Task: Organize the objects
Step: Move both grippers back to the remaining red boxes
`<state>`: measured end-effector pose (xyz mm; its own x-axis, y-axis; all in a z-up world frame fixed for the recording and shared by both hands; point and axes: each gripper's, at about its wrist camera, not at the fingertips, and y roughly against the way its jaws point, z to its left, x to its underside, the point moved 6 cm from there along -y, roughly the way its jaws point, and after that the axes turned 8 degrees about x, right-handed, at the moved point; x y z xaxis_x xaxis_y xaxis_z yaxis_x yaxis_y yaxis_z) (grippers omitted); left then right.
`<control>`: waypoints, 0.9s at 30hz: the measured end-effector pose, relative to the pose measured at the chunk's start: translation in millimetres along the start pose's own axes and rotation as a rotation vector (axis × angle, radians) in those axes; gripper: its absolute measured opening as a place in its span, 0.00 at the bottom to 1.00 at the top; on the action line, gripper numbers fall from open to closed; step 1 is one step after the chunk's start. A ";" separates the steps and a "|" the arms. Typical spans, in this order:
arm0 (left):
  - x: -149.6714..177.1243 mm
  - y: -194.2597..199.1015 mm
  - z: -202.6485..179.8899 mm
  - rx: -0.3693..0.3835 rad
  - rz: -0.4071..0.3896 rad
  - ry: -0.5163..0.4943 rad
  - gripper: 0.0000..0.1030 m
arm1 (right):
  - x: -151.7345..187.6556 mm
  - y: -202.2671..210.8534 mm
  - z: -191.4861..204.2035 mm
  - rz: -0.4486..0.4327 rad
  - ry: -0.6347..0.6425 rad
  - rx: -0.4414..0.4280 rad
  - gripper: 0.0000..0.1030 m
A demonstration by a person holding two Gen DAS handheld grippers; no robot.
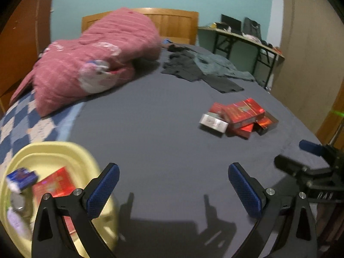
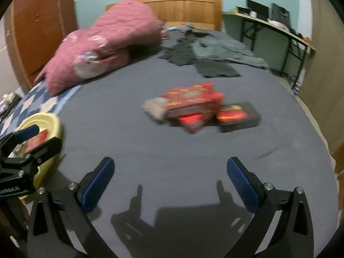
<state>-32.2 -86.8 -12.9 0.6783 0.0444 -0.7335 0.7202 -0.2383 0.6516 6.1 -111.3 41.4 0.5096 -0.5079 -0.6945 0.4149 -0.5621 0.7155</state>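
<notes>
A pile of red boxes with a silver-grey box lies on the grey bedsheet, right of centre; in the right wrist view the red pile is blurred, with a dark box beside it. A yellow basin at the lower left holds a red box, a blue box and other small items. My left gripper is open and empty, beside the basin. My right gripper is open and empty, short of the pile. The basin also shows in the right wrist view.
A pink quilt is heaped at the far left of the bed. Dark and grey clothes lie at the far right. A wooden headboard, a wardrobe and a folding table with items stand around the bed.
</notes>
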 end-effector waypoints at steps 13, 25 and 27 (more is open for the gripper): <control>-38.5 -127.2 -21.7 0.022 0.090 -0.081 1.00 | -26.6 -72.6 -78.4 -0.017 0.053 0.073 1.00; -61.6 -221.7 -33.7 0.051 0.149 -0.129 1.00 | -34.6 -104.5 -69.5 0.011 0.133 0.062 1.00; -65.5 -233.5 -36.7 0.060 0.163 -0.139 1.00 | -35.9 -107.9 -68.2 0.013 0.144 0.070 1.00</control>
<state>-239.4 1.6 -109.8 0.7556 -0.1328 -0.6414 0.5897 -0.2885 0.7544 -5.6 12.1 -5.7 0.6198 -0.4193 -0.6633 0.3567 -0.6023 0.7141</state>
